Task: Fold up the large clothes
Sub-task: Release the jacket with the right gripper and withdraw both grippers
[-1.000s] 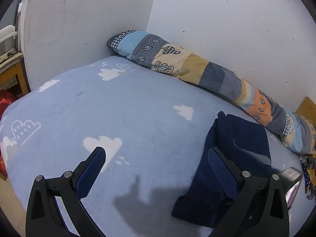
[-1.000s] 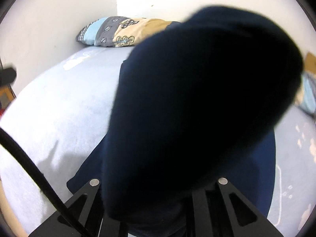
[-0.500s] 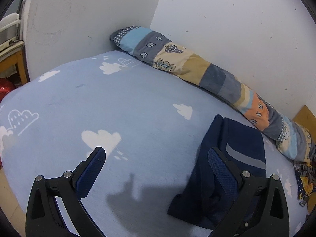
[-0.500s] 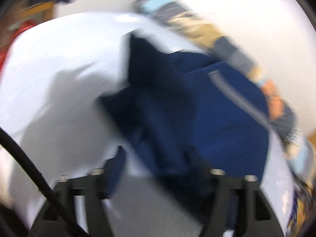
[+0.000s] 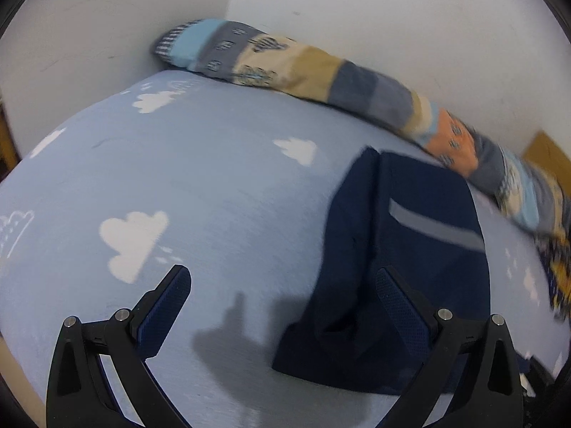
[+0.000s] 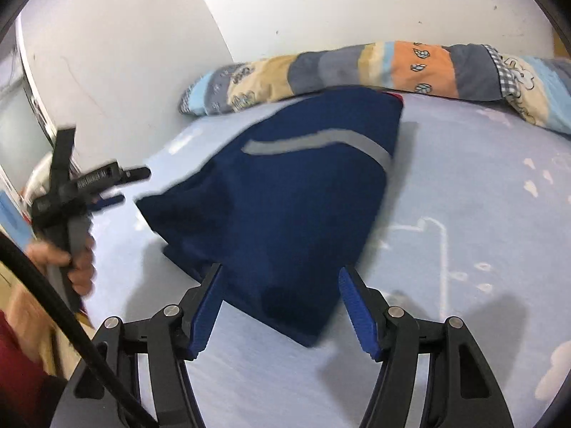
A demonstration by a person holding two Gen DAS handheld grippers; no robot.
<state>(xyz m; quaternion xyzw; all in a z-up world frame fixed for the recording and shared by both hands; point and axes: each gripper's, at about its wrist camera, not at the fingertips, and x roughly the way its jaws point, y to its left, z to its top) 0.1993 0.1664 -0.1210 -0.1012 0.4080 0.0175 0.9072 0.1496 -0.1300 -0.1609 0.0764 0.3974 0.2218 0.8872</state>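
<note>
— How many garments are on the bed?

— One: a navy garment point(image 6: 285, 192) with a single grey stripe point(image 6: 321, 142) across it, lying folded into a rough wedge on the light blue bedsheet point(image 6: 464, 214). From the left wrist view it sits toward the right side of the sheet, its far edge just beside the patchwork bolster point(image 5: 321, 71).

— And the bolster, is there just one?

— One long bolster, running along the white wall point(image 6: 321, 7) behind the garment.

— What about the grippers?

— Two. The right gripper point(image 6: 282, 306) is spread wide, its two blue pads on either side of the garment's near corner, gripping nothing. The left gripper point(image 5: 285, 303) is also spread apart and empty; its right finger shows in front of the garment's near edge, its left finger over bare sheet, and I cannot tell whether either touches the fabric.

— Anything else?

— In the right wrist view one hand point(image 6: 71, 260) holds the left gripper's handle off to the left of the garment. White cloud prints point(image 5: 132, 242) are scattered over the sheet; I count at least four in the left wrist view.
</note>
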